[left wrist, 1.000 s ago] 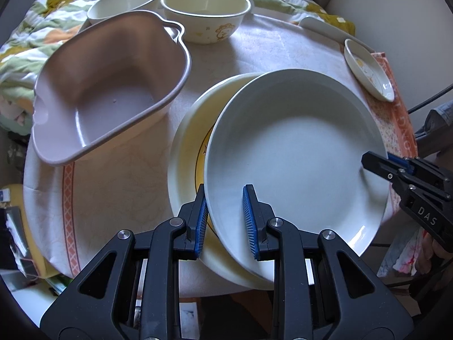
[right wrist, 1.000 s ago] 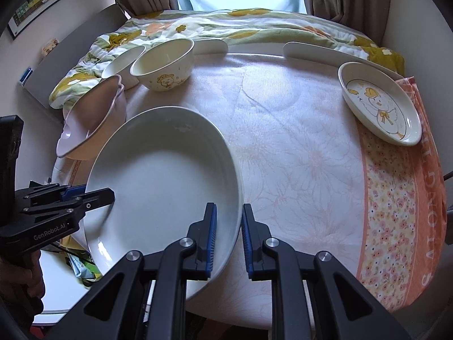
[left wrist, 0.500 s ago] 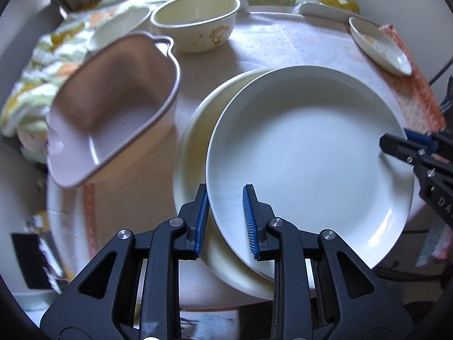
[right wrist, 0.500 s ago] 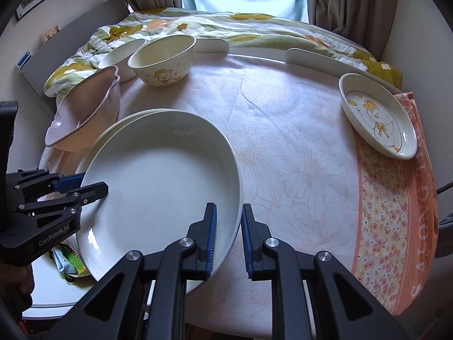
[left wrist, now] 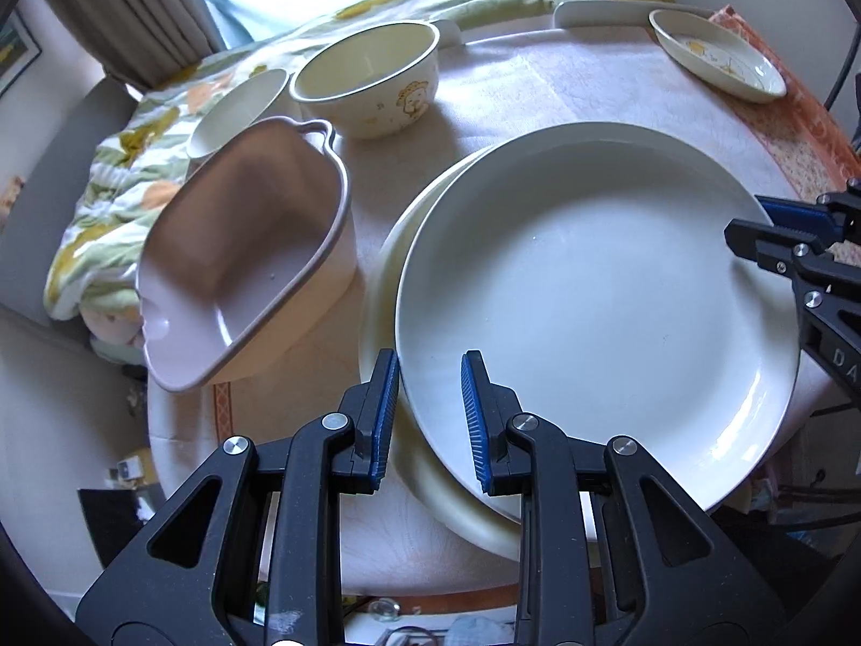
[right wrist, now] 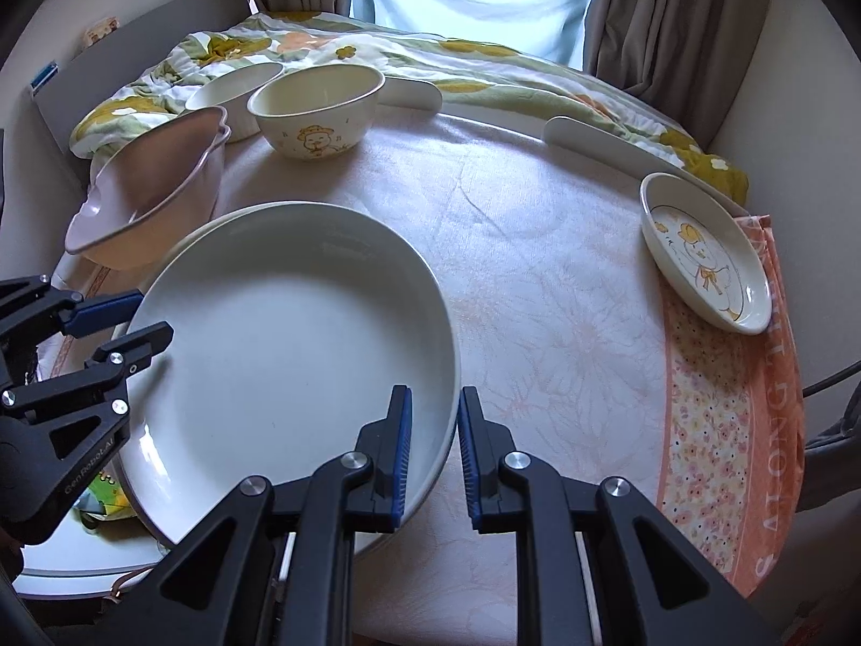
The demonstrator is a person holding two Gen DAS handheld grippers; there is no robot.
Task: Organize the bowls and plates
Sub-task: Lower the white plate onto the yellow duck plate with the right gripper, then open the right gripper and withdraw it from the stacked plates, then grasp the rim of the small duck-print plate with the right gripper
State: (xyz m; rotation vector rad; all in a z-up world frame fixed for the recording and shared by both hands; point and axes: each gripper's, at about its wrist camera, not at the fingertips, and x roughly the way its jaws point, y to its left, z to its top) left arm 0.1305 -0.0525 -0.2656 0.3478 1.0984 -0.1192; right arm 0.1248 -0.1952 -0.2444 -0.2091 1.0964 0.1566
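A large white plate [left wrist: 592, 296] lies over a cream plate [left wrist: 379, 280], whose rim shows only at the left and near side. My left gripper [left wrist: 428, 371] is shut on the white plate's near-left rim. My right gripper [right wrist: 433, 404] is shut on the opposite rim of the same white plate [right wrist: 285, 334]. Each gripper shows in the other's view: the right gripper [left wrist: 753, 226] at the plate's far edge, the left gripper [right wrist: 145, 317] at its left edge. I cannot tell whether the two plates touch.
A pink handled bowl [left wrist: 253, 247] stands just left of the plates. Behind it are a cream cartoon bowl [left wrist: 371, 86] and a small white bowl [left wrist: 237, 107]. A small duck plate [right wrist: 705, 253] sits at the far right on an orange-bordered cloth [right wrist: 726, 430]. A floral quilt [right wrist: 484, 64] lies behind.
Both grippers rolled while keeping their hold. The white plate has shifted further over the cream plate, hiding its yellow pattern.
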